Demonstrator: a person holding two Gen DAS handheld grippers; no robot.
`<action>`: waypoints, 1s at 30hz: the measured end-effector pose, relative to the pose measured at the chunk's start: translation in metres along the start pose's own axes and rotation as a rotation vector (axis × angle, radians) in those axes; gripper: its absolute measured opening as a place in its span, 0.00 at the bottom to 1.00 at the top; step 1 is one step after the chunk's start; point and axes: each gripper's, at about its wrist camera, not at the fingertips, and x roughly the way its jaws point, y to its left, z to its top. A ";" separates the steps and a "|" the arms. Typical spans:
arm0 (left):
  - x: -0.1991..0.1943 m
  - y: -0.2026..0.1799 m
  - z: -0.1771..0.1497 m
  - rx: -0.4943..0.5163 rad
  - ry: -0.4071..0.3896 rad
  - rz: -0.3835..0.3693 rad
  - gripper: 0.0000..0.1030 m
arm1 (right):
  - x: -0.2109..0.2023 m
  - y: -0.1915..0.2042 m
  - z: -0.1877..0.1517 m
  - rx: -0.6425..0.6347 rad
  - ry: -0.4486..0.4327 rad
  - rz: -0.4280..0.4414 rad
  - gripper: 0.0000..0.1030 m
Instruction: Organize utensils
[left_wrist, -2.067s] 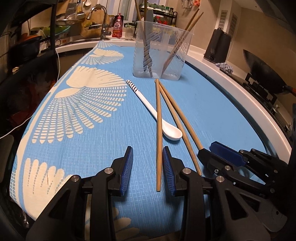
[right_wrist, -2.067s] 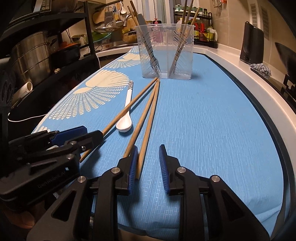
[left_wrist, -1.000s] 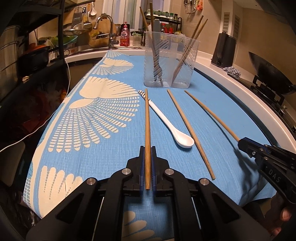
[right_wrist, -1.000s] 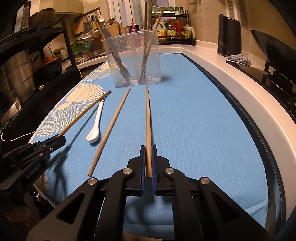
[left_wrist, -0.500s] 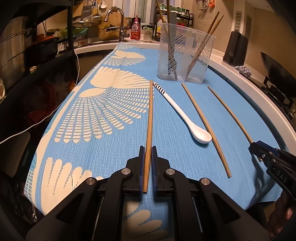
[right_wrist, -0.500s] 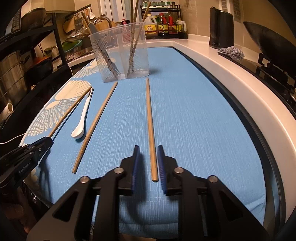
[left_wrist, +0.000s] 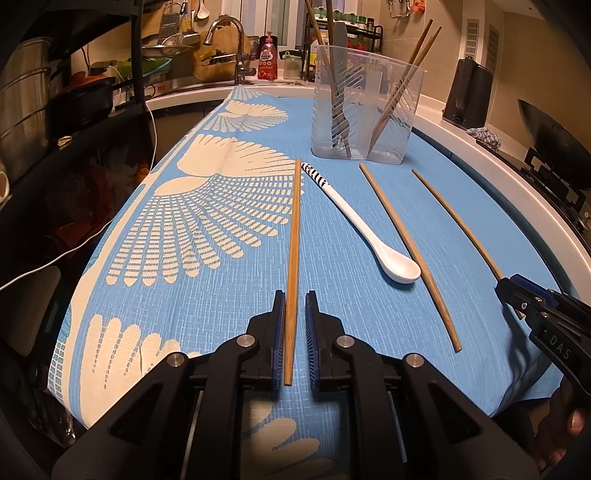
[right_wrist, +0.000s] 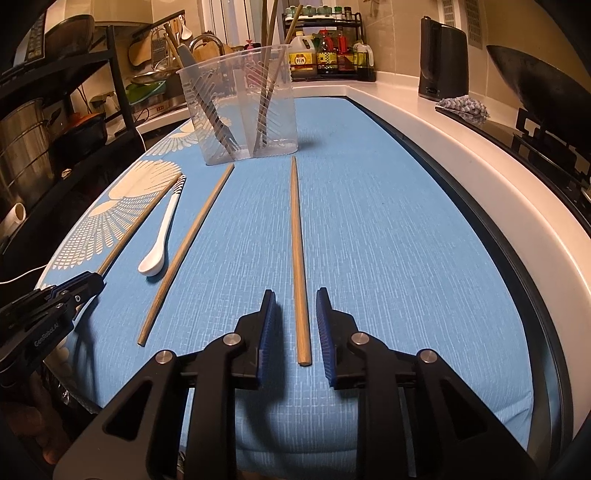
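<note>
Three wooden chopsticks and a white spoon (left_wrist: 354, 218) lie spread on the blue cloth (left_wrist: 221, 314), in front of a clear utensil holder (left_wrist: 365, 110) with chopsticks and a fork in it. The leftmost chopstick (left_wrist: 293, 240) runs between the pads of my left gripper (left_wrist: 295, 297). Those jaws are opening, and a gap shows on the chopstick's right side. The rightmost chopstick (right_wrist: 297, 251) lies flat between the fingers of my right gripper (right_wrist: 295, 293). Its jaws are closing a little and neither pad touches the wood. A third chopstick (right_wrist: 188, 243) rests loose beside the spoon (right_wrist: 162, 236).
A white counter rim (left_wrist: 517, 184) borders the cloth on the right, with a black kettle (left_wrist: 469, 96) and a wok (left_wrist: 554, 136) beyond it. A faucet (left_wrist: 229, 40) stands behind the holder. A dark shelf with pots (left_wrist: 74, 103) is at the left.
A second ago both grippers were shut on their chopsticks. The right one let go first and its chopstick now lies on the cloth. The left pads have just parted.
</note>
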 end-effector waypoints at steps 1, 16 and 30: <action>0.000 0.000 0.000 -0.001 0.000 -0.001 0.11 | 0.000 -0.001 0.000 0.002 -0.001 -0.001 0.17; -0.001 -0.001 -0.002 0.008 -0.004 0.004 0.13 | 0.000 -0.009 0.000 0.028 -0.006 -0.019 0.08; -0.002 -0.004 -0.003 0.016 -0.016 0.014 0.13 | -0.001 -0.008 -0.003 0.009 -0.025 -0.016 0.08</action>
